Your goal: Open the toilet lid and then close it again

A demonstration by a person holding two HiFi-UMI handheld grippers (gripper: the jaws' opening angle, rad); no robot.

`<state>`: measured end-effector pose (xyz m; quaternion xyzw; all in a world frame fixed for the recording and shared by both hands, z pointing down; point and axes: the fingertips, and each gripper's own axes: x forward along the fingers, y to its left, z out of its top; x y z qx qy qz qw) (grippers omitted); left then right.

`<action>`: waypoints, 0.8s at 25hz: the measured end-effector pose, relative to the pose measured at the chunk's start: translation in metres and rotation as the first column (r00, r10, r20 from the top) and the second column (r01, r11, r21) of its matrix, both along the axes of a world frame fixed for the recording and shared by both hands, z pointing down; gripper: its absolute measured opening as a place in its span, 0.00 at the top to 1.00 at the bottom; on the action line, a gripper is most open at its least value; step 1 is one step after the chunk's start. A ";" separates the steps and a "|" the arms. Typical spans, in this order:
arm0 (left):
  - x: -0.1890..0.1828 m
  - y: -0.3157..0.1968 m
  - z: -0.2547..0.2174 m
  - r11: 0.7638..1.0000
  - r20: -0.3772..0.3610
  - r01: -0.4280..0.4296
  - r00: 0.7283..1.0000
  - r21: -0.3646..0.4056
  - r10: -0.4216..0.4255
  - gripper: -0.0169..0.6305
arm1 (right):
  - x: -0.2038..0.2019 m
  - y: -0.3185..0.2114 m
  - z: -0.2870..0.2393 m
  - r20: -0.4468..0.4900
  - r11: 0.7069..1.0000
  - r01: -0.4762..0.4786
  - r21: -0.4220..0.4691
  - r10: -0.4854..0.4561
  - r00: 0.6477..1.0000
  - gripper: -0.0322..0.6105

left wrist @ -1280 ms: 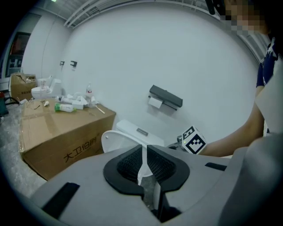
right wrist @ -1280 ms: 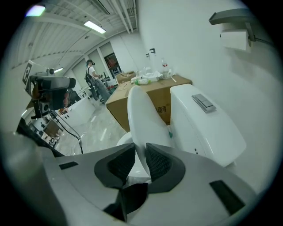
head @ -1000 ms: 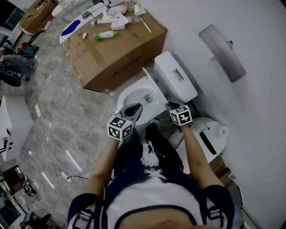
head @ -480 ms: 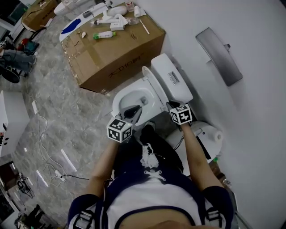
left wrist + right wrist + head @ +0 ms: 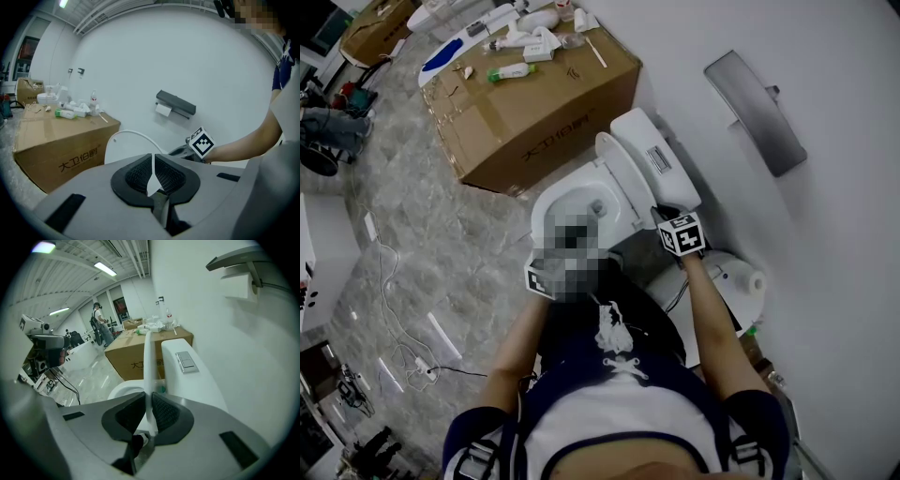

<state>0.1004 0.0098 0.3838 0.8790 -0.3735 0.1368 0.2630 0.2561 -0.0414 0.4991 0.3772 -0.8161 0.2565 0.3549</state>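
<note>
well, the right gripper [image 5: 149,398] has the toilet lid [image 5: 147,355] between its jaws. the lid runs edge-on straight out ahead of them, standing near upright, and the dark pads [image 5: 165,414] sit against both its faces. those jaws have just been closing, and they pinch the lid at its rim. just right of the jaws, past the lid, is the white tank [image 5: 197,385] with its flush button [image 5: 186,361] on top. the lid stands close in front of the tank, though i cannot tell whether the two touch. left of the jaws and lower down, the rim of the toilet bowl [image 5: 123,389] shows, uncovered. further ahead, to the lid's left, stands a cardboard box [image 5: 126,359] with odds and ends on top.

the left gripper [image 5: 153,161] holds nothing. its jaws have just been closing too and stand all but together, with only a thin sliver of light between the pads. ahead of it and slightly left, the raised lid shows broadside as a white arc. ahead and to its right is the right gripper's marker cube [image 5: 202,143] at the end of a bare forearm [image 5: 243,143]. on the wall beyond that cube hangs a paper holder [image 5: 176,104]. in the head view the left gripper is mostly hidden, near the bowl's near rim.
</note>
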 end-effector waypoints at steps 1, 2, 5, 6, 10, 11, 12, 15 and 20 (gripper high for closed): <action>0.001 -0.001 0.000 1.000 0.004 0.003 1.000 0.005 -0.003 0.94 | 0.002 -0.001 0.000 -0.002 1.000 0.000 0.004 0.000 1.000 0.88; 0.002 -0.001 0.000 1.000 0.007 0.006 1.000 0.010 -0.006 0.95 | 0.004 -0.002 0.000 -0.005 1.000 -0.001 0.008 0.001 1.000 0.88; 0.006 -0.002 -0.001 1.000 0.012 0.010 1.000 0.019 -0.011 0.95 | 0.009 -0.006 0.000 -0.015 1.000 -0.003 0.020 0.003 1.000 0.89; 0.008 -0.003 -0.001 1.000 0.013 0.009 1.000 0.023 -0.009 0.95 | 0.010 -0.007 0.000 -0.019 1.000 -0.003 0.022 0.003 1.000 0.89; 0.015 -0.003 -0.004 0.999 0.014 -0.004 1.000 0.041 0.003 0.96 | 0.013 -0.009 0.001 -0.029 1.000 -0.008 0.027 0.009 1.000 0.89; 0.016 -0.003 -0.005 0.999 0.012 -0.009 1.000 0.042 0.009 0.96 | 0.014 -0.009 0.001 -0.030 1.000 -0.011 0.028 0.012 0.999 0.89; 0.018 -0.003 -0.005 0.999 0.011 -0.015 1.000 0.043 0.014 0.96 | 0.014 -0.009 0.002 -0.033 0.999 -0.014 0.031 0.015 0.999 0.89; 0.022 -0.003 -0.006 0.999 0.016 -0.027 1.000 0.047 0.027 0.96 | 0.016 -0.010 0.003 -0.070 0.999 -0.008 0.047 0.011 0.997 0.89; 0.024 -0.004 -0.009 0.998 0.023 -0.039 0.999 0.049 0.038 0.96 | 0.020 -0.014 0.003 -0.134 0.996 -0.003 0.087 0.015 0.991 0.89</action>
